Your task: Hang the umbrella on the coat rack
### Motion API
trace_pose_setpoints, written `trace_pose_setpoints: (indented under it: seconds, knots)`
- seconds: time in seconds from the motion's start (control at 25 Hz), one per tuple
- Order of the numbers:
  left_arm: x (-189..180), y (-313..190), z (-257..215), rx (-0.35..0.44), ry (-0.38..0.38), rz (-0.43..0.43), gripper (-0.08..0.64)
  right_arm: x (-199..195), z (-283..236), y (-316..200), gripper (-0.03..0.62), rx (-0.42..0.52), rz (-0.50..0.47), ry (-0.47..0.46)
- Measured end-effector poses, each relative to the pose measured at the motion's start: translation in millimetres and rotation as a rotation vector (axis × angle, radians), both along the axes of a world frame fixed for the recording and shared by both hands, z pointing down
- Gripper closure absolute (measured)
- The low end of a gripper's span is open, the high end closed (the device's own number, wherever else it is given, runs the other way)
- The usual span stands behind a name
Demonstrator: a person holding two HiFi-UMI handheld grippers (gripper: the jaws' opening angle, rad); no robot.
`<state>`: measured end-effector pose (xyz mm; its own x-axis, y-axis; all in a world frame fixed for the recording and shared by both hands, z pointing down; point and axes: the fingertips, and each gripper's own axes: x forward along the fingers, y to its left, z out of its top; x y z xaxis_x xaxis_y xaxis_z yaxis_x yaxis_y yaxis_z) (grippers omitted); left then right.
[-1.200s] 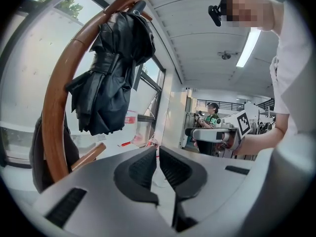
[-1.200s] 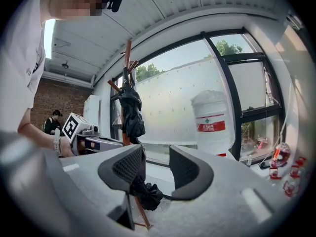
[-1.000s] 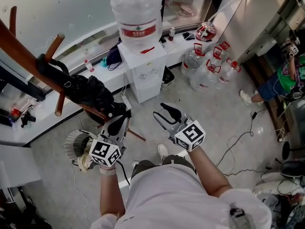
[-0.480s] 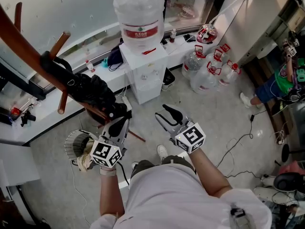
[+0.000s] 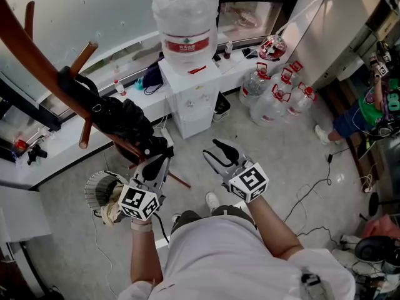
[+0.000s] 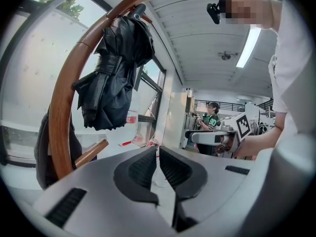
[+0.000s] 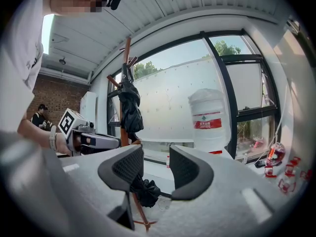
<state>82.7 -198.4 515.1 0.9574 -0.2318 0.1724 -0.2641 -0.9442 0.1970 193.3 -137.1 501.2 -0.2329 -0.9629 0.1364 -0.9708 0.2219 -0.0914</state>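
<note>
A black folded umbrella [image 5: 119, 114] hangs from a peg of the brown wooden coat rack [image 5: 37, 58], free of both grippers. In the left gripper view the umbrella [image 6: 116, 78] dangles from the curved rack arm [image 6: 61, 107], above and left of the jaws. My left gripper [image 5: 156, 158] sits just below the umbrella's lower end, shut on nothing [image 6: 158, 149]. My right gripper [image 5: 219, 147] hovers to its right, its jaws a narrow gap apart and empty [image 7: 156, 152]. From the right gripper view, the umbrella [image 7: 129, 107] and rack [image 7: 123, 68] stand beyond the left jaw.
A white water dispenser [image 5: 190, 95] with a large bottle [image 5: 185, 17] stands ahead by the window ledge. Several water jugs [image 5: 275, 92] sit on the floor to its right. A round wire fan [image 5: 100, 189] lies at the left. Cables trail across the floor; a person [image 5: 375, 105] sits far right.
Only the head view has shifted slightly. Both grippers and the hanging umbrella stay where they were.
</note>
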Motion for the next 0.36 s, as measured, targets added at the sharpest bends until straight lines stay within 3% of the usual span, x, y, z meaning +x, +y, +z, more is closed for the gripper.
trace_pose_setpoints:
  seconds: [0.36]
  knots:
    - [-7.9, -0.2, 0.8, 0.000, -0.002, -0.013, 0.555, -4.5, 0.1, 0.4, 0.414, 0.005, -0.012, -0.014]
